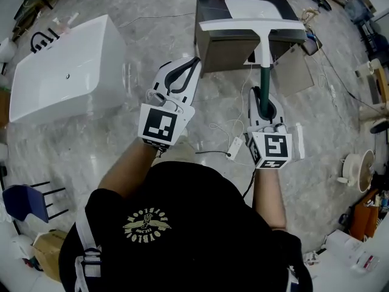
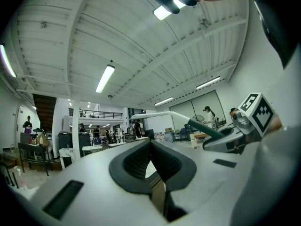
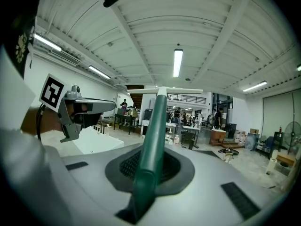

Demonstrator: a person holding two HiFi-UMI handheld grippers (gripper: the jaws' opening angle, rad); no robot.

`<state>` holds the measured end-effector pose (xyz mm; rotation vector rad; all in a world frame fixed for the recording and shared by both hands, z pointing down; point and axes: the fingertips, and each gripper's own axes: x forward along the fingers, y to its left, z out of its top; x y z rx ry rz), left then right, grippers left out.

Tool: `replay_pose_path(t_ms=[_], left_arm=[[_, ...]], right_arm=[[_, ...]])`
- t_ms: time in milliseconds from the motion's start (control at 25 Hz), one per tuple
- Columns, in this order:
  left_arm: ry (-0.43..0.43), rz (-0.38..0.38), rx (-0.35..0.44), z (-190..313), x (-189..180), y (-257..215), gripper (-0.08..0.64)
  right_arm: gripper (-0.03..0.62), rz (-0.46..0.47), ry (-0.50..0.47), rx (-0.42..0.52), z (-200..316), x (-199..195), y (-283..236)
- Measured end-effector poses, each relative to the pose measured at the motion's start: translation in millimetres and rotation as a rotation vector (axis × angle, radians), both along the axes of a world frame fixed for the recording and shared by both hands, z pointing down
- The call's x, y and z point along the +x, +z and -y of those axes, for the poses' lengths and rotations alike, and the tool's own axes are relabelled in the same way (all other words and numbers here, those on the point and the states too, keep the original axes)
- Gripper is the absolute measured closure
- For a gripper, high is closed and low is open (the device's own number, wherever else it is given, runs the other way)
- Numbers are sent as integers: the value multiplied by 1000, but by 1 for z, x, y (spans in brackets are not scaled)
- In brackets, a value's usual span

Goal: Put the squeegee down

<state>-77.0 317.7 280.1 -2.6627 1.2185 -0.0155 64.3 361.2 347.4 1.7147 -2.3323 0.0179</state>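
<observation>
Grey marbled flooring is recorded underfoot, with a white bathtub at the left and a dark cabinet bearing a white basin ahead. Both grippers are held out in front of the person, side by side and apart. The right gripper is found closed on the green handle of the squeegee. The handle is clamped between the pads and runs forward along the jaws. The squeegee's white blade head is carried crosswise at the far end and, in the head view, is seen over the cabinet's front edge; contact with the cabinet cannot be determined. The left gripper is found with its jaws together at the tips and nothing between them. A small white adapter on a cable is noted on the flooring between the two grippers.
</observation>
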Motion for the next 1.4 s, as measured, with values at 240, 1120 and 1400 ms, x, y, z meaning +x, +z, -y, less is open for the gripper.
replay_pose_path(t_ms=[240, 1120, 1400], left_arm=[[40, 30, -23, 55, 15, 6, 537], [143, 48, -33, 209, 17, 11, 537], [139, 52, -46, 229, 21, 18, 537]], right_arm=[[548, 9, 14, -4, 58, 2, -4], [548, 33, 124, -40, 194, -7, 4], [548, 42, 121, -37, 217, -3, 6]])
